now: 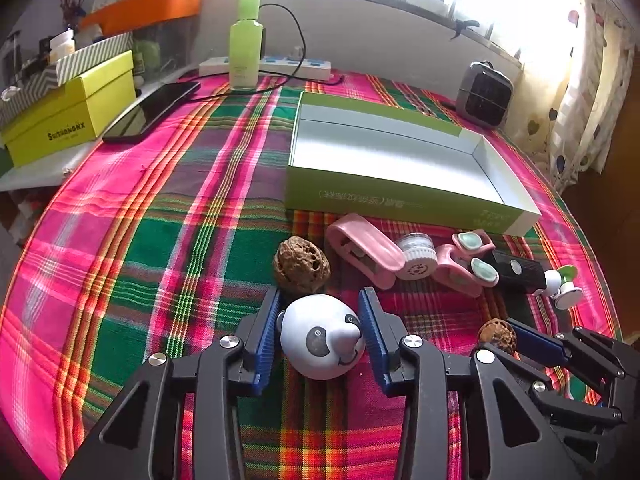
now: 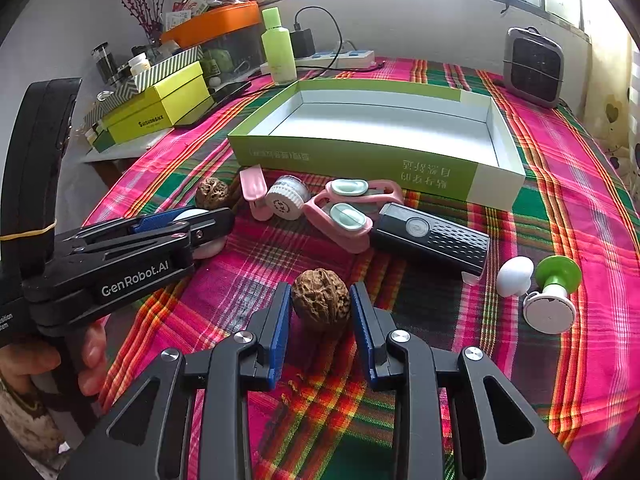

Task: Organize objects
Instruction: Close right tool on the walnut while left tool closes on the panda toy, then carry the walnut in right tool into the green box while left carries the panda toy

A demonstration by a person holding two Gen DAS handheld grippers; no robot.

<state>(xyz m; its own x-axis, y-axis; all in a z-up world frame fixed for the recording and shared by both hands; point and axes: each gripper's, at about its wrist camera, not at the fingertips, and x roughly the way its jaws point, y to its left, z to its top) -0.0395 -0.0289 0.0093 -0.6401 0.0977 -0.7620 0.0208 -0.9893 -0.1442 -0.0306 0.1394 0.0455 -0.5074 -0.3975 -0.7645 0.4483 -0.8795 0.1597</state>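
My left gripper (image 1: 322, 334) is shut on a white panda egg toy (image 1: 320, 338), low over the plaid cloth. It also shows in the right wrist view (image 2: 192, 224). My right gripper (image 2: 320, 308) is shut on a brown walnut (image 2: 321, 300), which also shows in the left wrist view (image 1: 496, 332). A second walnut (image 1: 301, 265) lies just beyond the panda. An empty green and white tray box (image 1: 404, 196) stands behind a row of small items.
Before the box lie a pink clip (image 1: 362, 250), a white jar (image 1: 416, 254), a pink case with mint pads (image 1: 466, 264), a black device (image 2: 430, 242) and white and green knobs (image 2: 550, 296). A green bottle (image 1: 245, 44), phone (image 1: 154, 110), yellow box (image 1: 68, 118) and small heater (image 2: 534, 68) stand farther back.
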